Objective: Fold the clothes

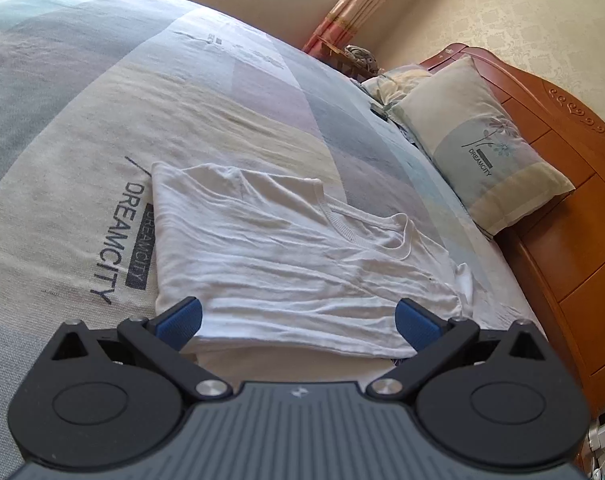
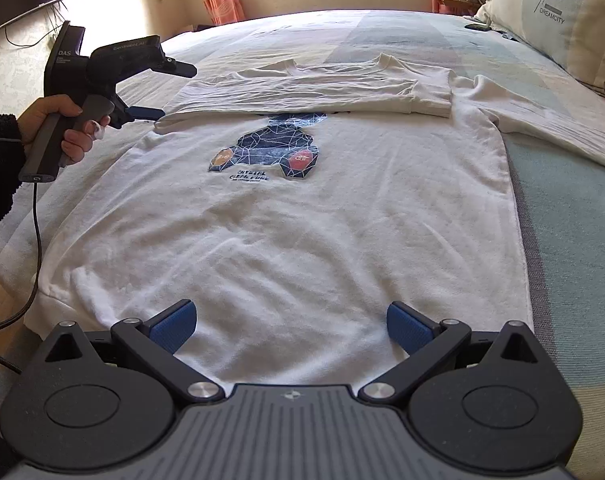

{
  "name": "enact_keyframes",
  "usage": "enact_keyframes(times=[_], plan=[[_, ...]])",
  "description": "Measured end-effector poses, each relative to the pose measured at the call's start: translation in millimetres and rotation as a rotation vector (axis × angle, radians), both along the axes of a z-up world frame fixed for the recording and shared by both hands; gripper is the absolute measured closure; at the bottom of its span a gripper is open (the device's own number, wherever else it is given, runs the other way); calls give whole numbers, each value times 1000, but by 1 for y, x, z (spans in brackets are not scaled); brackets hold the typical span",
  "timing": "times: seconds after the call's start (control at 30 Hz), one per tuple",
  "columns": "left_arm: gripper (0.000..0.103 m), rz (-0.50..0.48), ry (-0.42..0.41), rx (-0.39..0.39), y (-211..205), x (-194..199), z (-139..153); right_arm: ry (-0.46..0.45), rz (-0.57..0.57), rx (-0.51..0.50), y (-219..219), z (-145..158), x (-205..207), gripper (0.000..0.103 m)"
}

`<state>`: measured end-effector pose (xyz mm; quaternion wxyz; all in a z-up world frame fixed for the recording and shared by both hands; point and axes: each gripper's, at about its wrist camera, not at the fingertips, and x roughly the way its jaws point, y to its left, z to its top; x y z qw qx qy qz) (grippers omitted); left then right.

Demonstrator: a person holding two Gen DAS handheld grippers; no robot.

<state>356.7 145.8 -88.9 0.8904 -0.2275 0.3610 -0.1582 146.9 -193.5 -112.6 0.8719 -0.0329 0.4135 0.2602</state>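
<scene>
Right wrist view: right gripper (image 2: 288, 326), jaws wide, hovers over a white printed sweatshirt (image 2: 302, 240) (one sleeve folded across); left gripper (image 2: 174, 90) also gapes.

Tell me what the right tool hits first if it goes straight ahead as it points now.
Probably the white sweatshirt: the right tool hangs open over its hem, aimed along the body toward the printed graphic. Height above the cloth is unclear.
</scene>
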Motion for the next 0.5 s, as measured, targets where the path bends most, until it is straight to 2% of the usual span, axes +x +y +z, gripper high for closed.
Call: enact_keyframes(times=[0.1,0.17,0.23,0.3,0.4,0.5], plan=[[1,-48,-1,4,-10,0,-4,-21,-5,-44,6,-1,-3,0],[1,-61,31,43,-16,0,-16,-35,-2,-71,10,-3,-5,0],[1,-66,16,58,-16,-3,-21,-48,2,-97,13,-4,-7,0],[1,-61,11,62,-16,-3,-16,-56,3,-105,14,-4,-8,0],[1,-71,-52,114,-22,1,3,-58,0,-91,12,-4,-8,0],[1,-72,-74,146,-23,21,9,-64,-8,-80,11,-5,-8,0]])
